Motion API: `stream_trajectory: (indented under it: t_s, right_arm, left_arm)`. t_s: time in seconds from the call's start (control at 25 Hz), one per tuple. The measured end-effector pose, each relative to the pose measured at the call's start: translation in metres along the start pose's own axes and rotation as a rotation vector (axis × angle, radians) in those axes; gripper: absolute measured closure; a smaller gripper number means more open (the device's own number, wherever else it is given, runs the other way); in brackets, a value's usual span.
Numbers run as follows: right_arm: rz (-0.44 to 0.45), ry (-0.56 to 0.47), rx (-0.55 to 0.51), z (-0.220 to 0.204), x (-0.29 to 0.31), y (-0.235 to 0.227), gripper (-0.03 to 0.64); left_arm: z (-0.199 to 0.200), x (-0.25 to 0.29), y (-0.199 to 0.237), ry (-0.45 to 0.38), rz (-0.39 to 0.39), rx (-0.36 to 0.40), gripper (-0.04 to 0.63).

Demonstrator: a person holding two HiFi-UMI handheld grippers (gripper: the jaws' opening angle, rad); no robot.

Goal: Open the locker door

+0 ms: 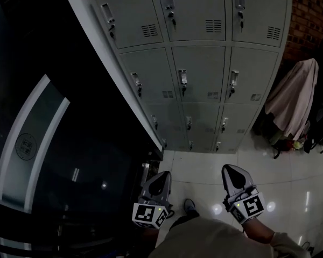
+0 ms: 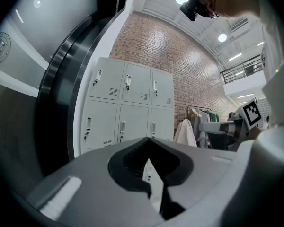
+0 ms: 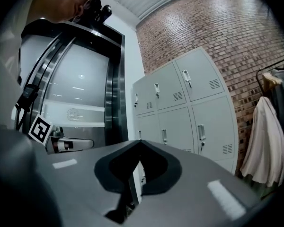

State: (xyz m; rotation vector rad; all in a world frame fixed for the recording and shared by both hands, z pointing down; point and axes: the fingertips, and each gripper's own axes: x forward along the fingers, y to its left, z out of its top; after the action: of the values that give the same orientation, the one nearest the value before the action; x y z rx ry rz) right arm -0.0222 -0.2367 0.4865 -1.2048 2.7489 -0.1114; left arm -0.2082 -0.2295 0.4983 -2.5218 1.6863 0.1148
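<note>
Left gripper [image 1: 162, 174]: jaws clenched tip to tip, nothing between them. Right gripper [image 1: 229, 169]: the same, closed and empty. The 2 are held side by side and apart, low in the head view, both pointing toward the locker bank [image 1: 199, 74].

Locker bank: grey metal, 3 columns in view, standing well ahead of both grippers. Every locker door [image 1: 198, 73] in view is shut, each with a vertical latch handle on 1 side and a vent slot low in the corner.

Edges: on the left, the bank's side panel meets a dark glass wall [image 1: 54, 160] with a pale stripe and a round emblem. On the right, a pale coat [image 1: 293, 98] hangs near the bank's corner, with darker garments beyond it.

Open room: glossy white tile floor [image 1: 290, 171] runs bare from the grippers up to the foot of the lockers and catches ceiling lights. A shoe [image 1: 189, 204] shows between the grippers.

Room: a brick wall [image 1: 312, 9] rises behind the bank.
</note>
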Motion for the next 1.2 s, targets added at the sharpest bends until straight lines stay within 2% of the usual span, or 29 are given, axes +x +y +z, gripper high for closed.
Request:
stream_trajectory:
  t_s: [0.2,0.44,0.64,0.8,0.92,1.04,1.2]
  right_arm:
    - [-0.003,0.017,0.006,-0.012,0.051,-0.004,0.615]
    - [-0.043,0.016,0.002,-0.025,0.090,-0.015,0.615]
    - [-0.060,0.035,0.000,-0.038,0.108,-0.029,0.615]
    - [-0.055,0.078,0.013,-0.053,0.123,-0.045,0.615]
    - [-0.037,0.097,0.018,-0.061,0.142,-0.061,0.615]
    - [0.011,-0.001,-0.078,-0.063,0.176,-0.080,0.615]
    - [0.063,0.047,-0.109,-0.091,0.238,-0.101,0.561]
  left_arm:
    - [-0.015,0.027,0.044,0.020,0.003,-0.022,0.531]
    - [-0.033,0.053,0.078,0.042,-0.034,-0.027,0.531]
    - [-0.044,0.072,0.091,0.043,-0.050,-0.014,0.531]
    - [-0.057,0.095,0.094,0.057,-0.046,-0.035,0.531]
    - [-0.055,0.106,0.095,0.046,-0.027,-0.047,0.531]
    - [-0.049,0.108,0.107,0.031,0.009,-0.047,0.531]
    - [-0.051,0.107,0.127,0.038,0.072,-0.048,0.531]
